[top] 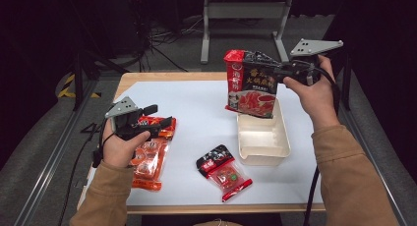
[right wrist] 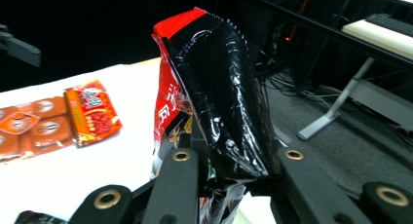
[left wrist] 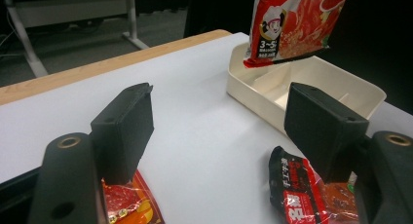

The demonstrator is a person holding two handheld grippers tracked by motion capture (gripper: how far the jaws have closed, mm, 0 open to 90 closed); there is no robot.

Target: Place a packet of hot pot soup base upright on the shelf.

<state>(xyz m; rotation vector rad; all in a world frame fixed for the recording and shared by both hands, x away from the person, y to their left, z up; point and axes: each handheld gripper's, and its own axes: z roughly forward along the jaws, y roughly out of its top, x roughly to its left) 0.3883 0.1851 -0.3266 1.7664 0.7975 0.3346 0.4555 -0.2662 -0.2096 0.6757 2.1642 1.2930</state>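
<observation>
A large red and black food packet point(top: 251, 83) hangs upright above the far end of a cream compartment tray point(top: 263, 147). My right gripper point(top: 275, 71) is shut on its top right corner; the right gripper view shows the black packet top point(right wrist: 219, 102) pinched between the jaws. My left gripper point(top: 160, 117) is open, hovering over orange snack packets point(top: 150, 159) at the table's left. In the left gripper view its jaws stand wide apart with bare table between them, and the hanging packet point(left wrist: 297, 24) and tray point(left wrist: 263, 95) lie beyond.
A small black and red sachet point(top: 223, 172) lies near the table's front edge, also seen as a sachet point(left wrist: 302, 195) by the left jaw. Another orange packet point(right wrist: 92, 112) lies at left. Metal table legs point(top: 241, 19) stand on the floor behind the white table point(top: 196, 113).
</observation>
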